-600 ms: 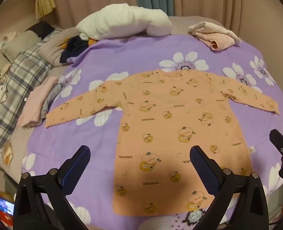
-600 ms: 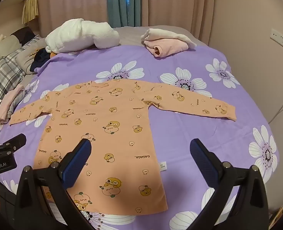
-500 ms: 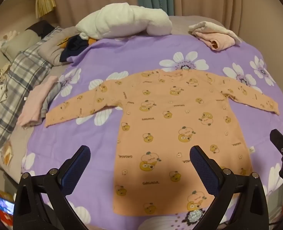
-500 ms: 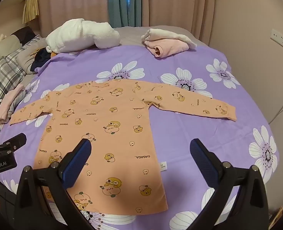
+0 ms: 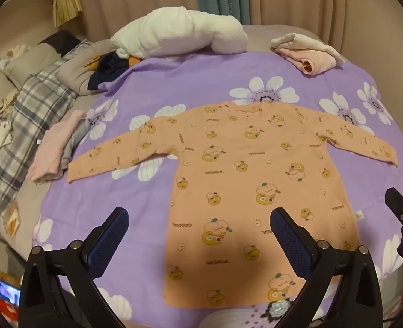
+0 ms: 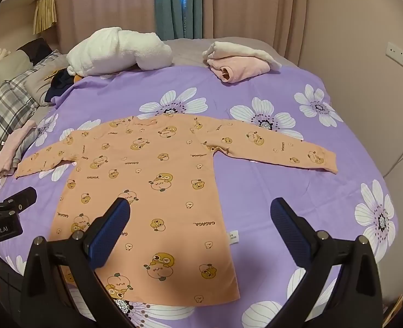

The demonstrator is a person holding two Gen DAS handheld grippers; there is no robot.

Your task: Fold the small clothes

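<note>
Bed, covered by a purple floral sheet. Directly on the sheet: orange long-sleeve top, flat, both sleeves spread out, hem toward the cameras. Far edge: white fluffy bundle left of centre, folded pink/cream clothes to its right, well apart from the top. Dark navy garment at the sheet's far-left corner, just beside the white bundle. Left side: plaid bedding and a small pink garment near the top's left cuff; contact unclear.
</note>
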